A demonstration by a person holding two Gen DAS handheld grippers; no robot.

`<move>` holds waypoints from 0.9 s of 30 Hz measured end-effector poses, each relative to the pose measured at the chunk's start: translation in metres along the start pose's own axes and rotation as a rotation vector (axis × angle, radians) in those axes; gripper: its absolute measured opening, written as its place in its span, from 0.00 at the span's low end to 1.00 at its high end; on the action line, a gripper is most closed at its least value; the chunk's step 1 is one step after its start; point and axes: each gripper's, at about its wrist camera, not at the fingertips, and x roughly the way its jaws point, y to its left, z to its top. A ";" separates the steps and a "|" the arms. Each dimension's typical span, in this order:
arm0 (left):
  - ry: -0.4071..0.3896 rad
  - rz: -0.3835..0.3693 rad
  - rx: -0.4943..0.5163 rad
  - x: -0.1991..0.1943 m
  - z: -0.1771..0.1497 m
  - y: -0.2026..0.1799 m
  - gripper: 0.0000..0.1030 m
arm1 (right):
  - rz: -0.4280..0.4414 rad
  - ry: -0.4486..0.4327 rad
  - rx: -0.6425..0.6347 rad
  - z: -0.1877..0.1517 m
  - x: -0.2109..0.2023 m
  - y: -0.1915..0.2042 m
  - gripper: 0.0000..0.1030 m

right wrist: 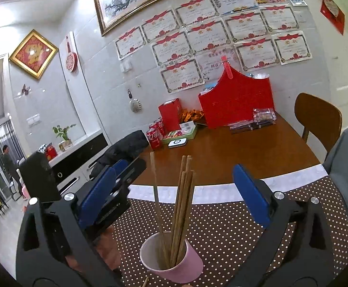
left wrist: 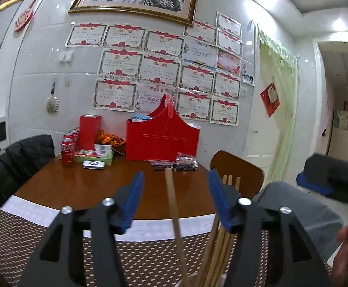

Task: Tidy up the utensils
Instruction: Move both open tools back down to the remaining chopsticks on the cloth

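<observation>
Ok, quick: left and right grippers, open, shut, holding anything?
Left gripper: open, holding nothing; chopsticks stand loose between its fingers.
Right gripper: wide open, holding nothing, above the pink cup.

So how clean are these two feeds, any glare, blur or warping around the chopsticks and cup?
Left wrist: heavy fisheye bowing, lamp glare on the wall tiles, chopsticks sharp, right gripper at the edge smeared. Right wrist: pink cup and chopsticks crisp, room tilted, ceiling light blown out, dark vignette at the corners.

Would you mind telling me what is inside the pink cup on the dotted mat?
The pink cup holds several wooden chopsticks standing up past its rim, one leaning apart from the rest. Their lower ends and the cup's bottom are hidden by its wall.
</observation>
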 end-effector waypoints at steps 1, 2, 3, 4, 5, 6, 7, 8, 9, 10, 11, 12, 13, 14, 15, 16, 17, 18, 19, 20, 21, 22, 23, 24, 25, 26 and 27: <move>0.002 0.002 0.007 -0.005 0.001 0.001 0.62 | -0.006 -0.005 0.006 0.001 -0.001 -0.001 0.94; 0.007 0.007 0.018 -0.009 0.002 0.001 0.65 | -0.015 -0.008 0.011 0.002 -0.002 -0.002 0.94; 0.010 0.016 0.025 -0.012 0.002 0.001 0.66 | -0.027 -0.005 0.017 0.002 -0.003 -0.003 0.94; 0.015 0.029 0.037 -0.017 0.003 0.001 0.67 | -0.037 0.002 0.019 0.003 -0.002 -0.004 0.94; 0.019 0.034 0.045 -0.021 0.003 0.001 0.68 | -0.045 0.008 0.022 0.003 -0.001 -0.004 0.94; 0.022 0.039 0.053 -0.026 0.004 0.001 0.69 | -0.047 0.010 0.024 0.002 -0.001 -0.003 0.94; 0.027 0.050 0.063 -0.032 0.004 0.001 0.69 | -0.045 0.011 0.025 0.002 -0.002 -0.002 0.94; 0.030 0.055 0.070 -0.037 0.004 0.001 0.70 | -0.043 0.013 0.022 0.002 -0.002 0.000 0.94; 0.035 0.060 0.076 -0.042 0.004 0.002 0.71 | -0.042 0.014 0.014 0.002 -0.003 0.004 0.94; 0.039 0.065 0.079 -0.045 0.004 0.002 0.71 | -0.042 0.013 0.005 0.002 -0.005 0.008 0.94; 0.046 0.076 0.084 -0.051 0.004 0.003 0.71 | -0.039 0.012 -0.007 0.002 -0.008 0.013 0.94; 0.051 0.083 0.086 -0.057 0.005 0.004 0.71 | -0.038 0.011 -0.013 0.003 -0.010 0.017 0.94; 0.056 0.087 0.086 -0.062 0.006 0.004 0.71 | -0.036 0.006 -0.022 0.004 -0.012 0.022 0.94; 0.062 0.093 0.087 -0.068 0.006 0.005 0.71 | -0.034 -0.003 -0.038 0.004 -0.018 0.029 0.94; 0.068 0.095 0.089 -0.073 0.007 0.005 0.71 | -0.035 -0.007 -0.048 0.003 -0.022 0.034 0.94; 0.077 0.100 0.094 -0.082 0.007 0.006 0.71 | -0.036 -0.007 -0.054 0.002 -0.025 0.038 0.94; 0.082 0.103 0.098 -0.086 0.008 0.006 0.71 | -0.038 -0.006 -0.060 -0.001 -0.031 0.043 0.94; 0.085 0.106 0.102 -0.092 0.008 0.005 0.71 | -0.044 -0.002 -0.065 -0.004 -0.035 0.047 0.94; 0.089 0.107 0.109 -0.100 0.007 0.005 0.71 | -0.052 0.005 -0.074 -0.008 -0.039 0.050 0.94; 0.094 0.107 0.118 -0.107 0.006 0.003 0.71 | -0.062 0.014 -0.082 -0.011 -0.042 0.053 0.94; 0.098 0.106 0.125 -0.111 0.005 0.002 0.71 | -0.074 0.021 -0.087 -0.014 -0.045 0.055 0.94; 0.104 0.104 0.137 -0.119 0.002 0.000 0.72 | -0.085 0.031 -0.092 -0.018 -0.047 0.056 0.94; 0.108 0.103 0.141 -0.122 0.002 -0.002 0.72 | -0.100 0.046 -0.099 -0.024 -0.051 0.057 0.94; 0.114 0.099 0.145 -0.128 -0.001 -0.003 0.72 | -0.108 0.053 -0.102 -0.028 -0.053 0.058 0.94; 0.118 0.093 0.148 -0.133 -0.003 -0.004 0.72 | -0.118 0.060 -0.106 -0.033 -0.057 0.058 0.94; 0.122 0.087 0.150 -0.139 -0.006 -0.005 0.72 | -0.130 0.072 -0.111 -0.039 -0.061 0.058 0.94; 0.128 0.082 0.150 -0.143 -0.009 -0.006 0.72 | -0.140 0.080 -0.113 -0.044 -0.064 0.058 0.94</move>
